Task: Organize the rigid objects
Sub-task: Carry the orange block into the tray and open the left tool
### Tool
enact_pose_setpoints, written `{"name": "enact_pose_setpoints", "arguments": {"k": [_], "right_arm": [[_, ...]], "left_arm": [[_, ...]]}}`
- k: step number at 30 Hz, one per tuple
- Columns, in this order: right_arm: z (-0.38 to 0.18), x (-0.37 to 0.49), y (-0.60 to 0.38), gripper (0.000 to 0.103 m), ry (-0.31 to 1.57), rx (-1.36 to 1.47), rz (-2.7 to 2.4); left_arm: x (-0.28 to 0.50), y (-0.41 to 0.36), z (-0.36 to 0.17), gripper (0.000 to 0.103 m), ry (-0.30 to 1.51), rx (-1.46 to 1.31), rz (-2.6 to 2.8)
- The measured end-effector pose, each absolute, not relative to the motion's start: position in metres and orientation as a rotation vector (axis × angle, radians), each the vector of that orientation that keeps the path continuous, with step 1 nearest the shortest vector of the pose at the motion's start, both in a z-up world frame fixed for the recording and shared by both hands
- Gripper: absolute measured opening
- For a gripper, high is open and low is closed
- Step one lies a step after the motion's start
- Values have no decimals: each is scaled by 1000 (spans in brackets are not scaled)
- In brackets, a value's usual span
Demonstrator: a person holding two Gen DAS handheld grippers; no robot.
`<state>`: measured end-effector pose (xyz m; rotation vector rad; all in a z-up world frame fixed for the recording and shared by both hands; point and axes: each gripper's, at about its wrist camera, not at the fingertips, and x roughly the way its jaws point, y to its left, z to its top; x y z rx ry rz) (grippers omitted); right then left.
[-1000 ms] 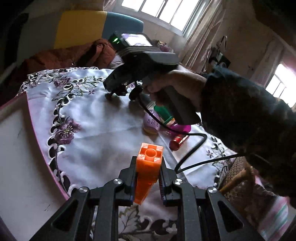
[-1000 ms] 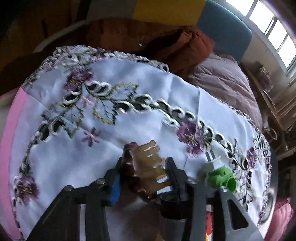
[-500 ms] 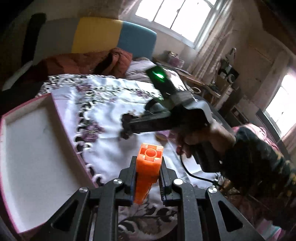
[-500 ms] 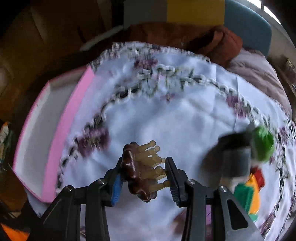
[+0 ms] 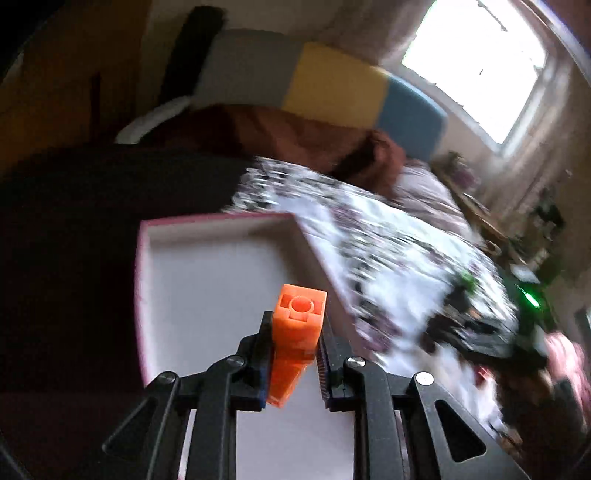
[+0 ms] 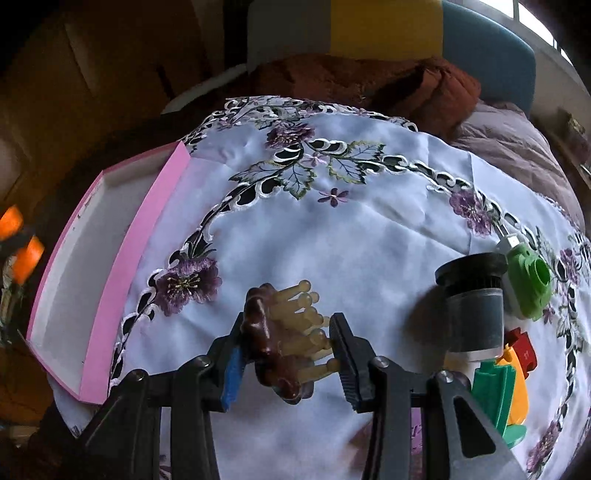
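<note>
My left gripper is shut on an orange plastic block, held upright above the white inside of the pink-rimmed box. My right gripper is shut on a brown hair claw clip with pale teeth, held over the embroidered white tablecloth. In the right wrist view the pink box lies at the table's left edge, and the orange of the other gripper shows beyond it. The left wrist view is blurred by motion.
A dark cylindrical jar, a green plastic piece, a red piece and an orange and green toy stand at the right of the table. A rust-coloured blanket and a coloured headboard lie behind the table.
My left gripper has swung left with the orange block, from over the cloth to over the pink box. My right gripper with the clip pulled back, bringing the box into its view, then held still.
</note>
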<state>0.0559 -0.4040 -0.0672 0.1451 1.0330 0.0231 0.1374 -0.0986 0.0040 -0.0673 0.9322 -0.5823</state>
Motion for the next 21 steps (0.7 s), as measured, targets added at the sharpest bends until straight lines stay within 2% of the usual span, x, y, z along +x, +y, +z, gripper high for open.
{"name": "enact_pose_setpoints", "arguments": {"k": [11, 15, 19, 21], "right_arm": [[-67, 56, -400, 43, 1036, 103, 14], [-67, 56, -399, 43, 1038, 93, 10], [-67, 56, -398, 43, 1038, 94, 9], [-68, 56, -398, 43, 1037, 90, 9]], "left_arm": [[225, -97, -41, 21, 1005, -2, -395], [235, -96, -48, 42, 1017, 17, -351], [217, -85, -37, 48, 983, 1, -321], [199, -79, -25, 60, 936, 11, -296]]}}
